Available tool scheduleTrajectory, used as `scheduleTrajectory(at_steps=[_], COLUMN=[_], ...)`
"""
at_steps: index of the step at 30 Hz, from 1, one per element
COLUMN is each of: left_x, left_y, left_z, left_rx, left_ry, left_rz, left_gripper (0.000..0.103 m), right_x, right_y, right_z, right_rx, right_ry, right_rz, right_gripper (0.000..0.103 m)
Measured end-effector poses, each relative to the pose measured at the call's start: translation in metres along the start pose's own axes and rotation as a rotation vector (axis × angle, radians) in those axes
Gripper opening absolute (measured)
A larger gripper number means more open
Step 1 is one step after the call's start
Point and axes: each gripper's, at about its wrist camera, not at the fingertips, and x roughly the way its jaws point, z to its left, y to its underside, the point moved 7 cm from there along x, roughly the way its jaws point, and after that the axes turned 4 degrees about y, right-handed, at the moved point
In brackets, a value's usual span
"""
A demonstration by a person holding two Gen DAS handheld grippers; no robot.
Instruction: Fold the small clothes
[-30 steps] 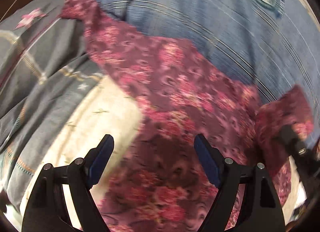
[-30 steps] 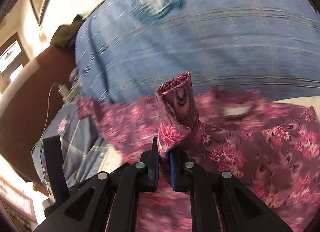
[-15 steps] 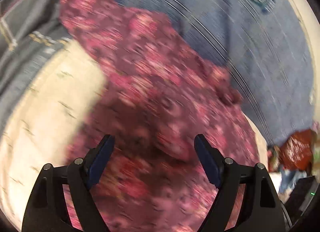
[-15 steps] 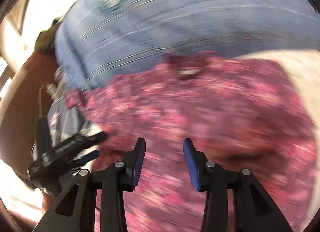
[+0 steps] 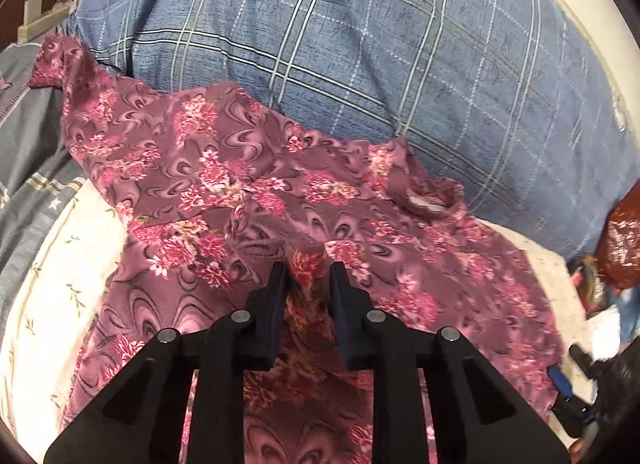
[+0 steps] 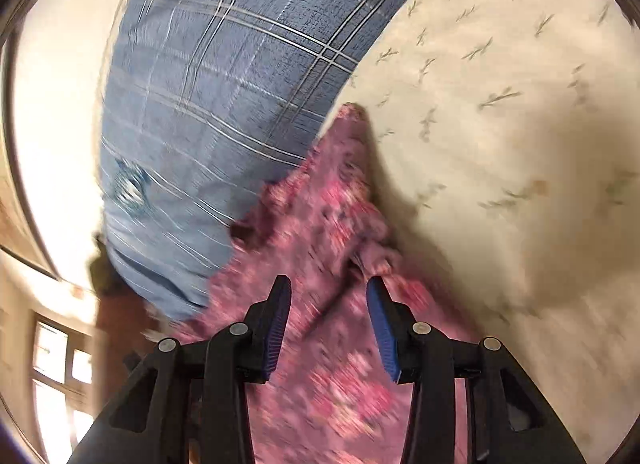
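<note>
A maroon floral shirt (image 5: 240,167) lies spread on the cream sheet (image 5: 52,284), its collar against a blue plaid pillow (image 5: 360,43). My left gripper (image 5: 308,276) is down on the middle of the shirt with its jaws closing, and a raised fold of the cloth is pinched between the pads. In the left wrist view my right gripper (image 5: 570,370) shows at the shirt's right edge. In the blurred right wrist view that right gripper (image 6: 328,304) stands open low over the shirt (image 6: 320,215), with cloth below the pads but none gripped.
The pillow (image 6: 208,83) bounds the far side. A grey patterned quilt (image 5: 28,135) lies to the left, with a white power strip (image 5: 34,11) behind it. Red and blue items (image 5: 622,248) sit at the far right. Printed sheet (image 6: 500,123) stretches right of the shirt.
My left gripper moved over the shirt and closed from wide open onto a fold. My right gripper let go of the sleeve it held upright, opened, rolled and swung to the shirt's right edge.
</note>
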Motion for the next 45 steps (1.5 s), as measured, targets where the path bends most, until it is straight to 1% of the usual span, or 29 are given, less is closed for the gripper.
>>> scheduleTrajectory(at_steps=[2,3,5,6,8,9,10,11,12,14,15,17,18,19,20,21,22,26,28,29,32,33,35,36,38,39,41,43,45], left_x=[0.005,0.005,0.009,0.012,0.013,0.015,0.016,0.016,0.015,0.012,0.008,-0.002,-0.007,-0.012,-0.016,-0.017,-0.016,-0.007,-0.002,0.000,0.011,0.015,0.017,0.015,0.009,0.006,0.003,0.009,0.014], left_y=[0.002,0.004,0.006,0.006,0.011,0.012,0.013,0.015,0.016,0.017,0.016,0.012,0.009,0.007,0.005,0.004,0.005,0.012,0.012,0.013,0.017,0.020,0.022,0.021,0.019,0.017,0.016,0.020,0.025], left_z=[0.003,0.005,0.007,0.010,0.015,0.017,0.019,0.019,0.019,0.019,0.020,0.022,0.023,0.023,0.022,0.020,0.018,0.014,0.014,0.015,0.019,0.020,0.018,0.017,0.018,0.020,0.025,0.025,0.021], left_rx=[0.000,0.001,0.002,-0.003,-0.015,-0.026,-0.035,-0.037,-0.034,-0.035,-0.047,-0.095,-0.120,-0.142,-0.152,-0.151,-0.140,-0.114,-0.108,-0.105,-0.102,-0.099,-0.075,-0.066,-0.104,-0.143,-0.198,-0.184,-0.140], left_ry=[-0.006,-0.016,-0.027,-0.039,-0.043,-0.043,-0.047,-0.047,-0.050,-0.041,-0.027,0.031,0.061,0.086,0.105,0.115,0.120,0.107,0.098,0.088,0.049,0.037,0.016,0.014,0.063,0.102,0.159,0.135,0.103], left_rz=[0.017,0.023,0.035,0.045,0.059,0.067,0.073,0.076,0.079,0.084,0.086,0.064,0.046,0.026,0.008,0.002,0.007,0.043,0.062,0.068,0.101,0.120,0.119,0.118,0.113,0.103,0.095,0.118,0.126], left_gripper=[0.019,0.019,0.019,0.019,0.019,0.019,0.020,0.021,0.021,0.024,0.025,0.032,0.044,0.051,0.052,0.053,0.053,0.053,0.053,0.054,0.056,0.056,0.056,0.056,0.056,0.058,0.067,0.069,0.069], right_x=[0.014,0.016,0.017,0.013,-0.007,-0.009,-0.007,0.000,0.008,0.006,0.002,-0.014,-0.023,-0.029,-0.032,-0.032,-0.026,0.012,0.037,0.046,0.033,0.038,0.053,0.053,0.035,0.025,0.014,0.020,0.037], right_y=[-0.009,-0.012,-0.022,-0.024,-0.031,-0.029,-0.024,-0.016,-0.008,-0.001,0.000,0.000,-0.004,-0.008,-0.013,-0.019,-0.027,-0.046,-0.046,-0.045,-0.054,-0.054,-0.051,-0.050,-0.050,-0.048,-0.037,-0.023,-0.011], right_z=[-0.008,-0.012,-0.015,-0.010,0.009,0.013,0.009,-0.004,-0.016,-0.024,-0.024,-0.015,-0.002,0.009,0.021,0.027,0.031,0.021,0.009,0.012,0.026,0.023,0.006,0.008,0.025,0.038,0.061,0.074,0.073], right_rx=[0.095,0.125,0.182,0.163,0.027,-0.021,-0.050,-0.059,-0.057,-0.010,0.007,-0.012,-0.073,-0.124,-0.181,-0.219,-0.241,-0.237,-0.249,-0.275,-0.359,-0.367,-0.376,-0.385,-0.423,-0.447,-0.495,-0.548,-0.569], right_ry=[-0.058,-0.056,-0.076,-0.085,-0.058,-0.036,0.026,0.123,0.171,0.114,0.110,0.133,0.137,0.141,0.155,0.171,0.196,0.262,0.296,0.295,0.293,0.318,0.433,0.435,0.451,0.407,0.319,0.283,0.288], right_rz=[0.026,0.028,0.007,-0.022,-0.120,-0.121,-0.098,-0.058,-0.011,-0.007,-0.014,-0.056,-0.101,-0.133,-0.168,-0.182,-0.180,-0.102,-0.015,0.018,-0.117,-0.102,-0.012,-0.016,-0.100,-0.143,-0.176,-0.148,-0.112], right_gripper=[0.041,0.035,0.002,0.003,0.003,0.003,0.004,0.004,0.002,0.003,0.011,0.012,0.012,0.020,0.030,0.051,0.054,0.053,0.007,0.005,0.005,0.006,0.007,0.013,0.013,0.014,0.017,0.026,0.026])
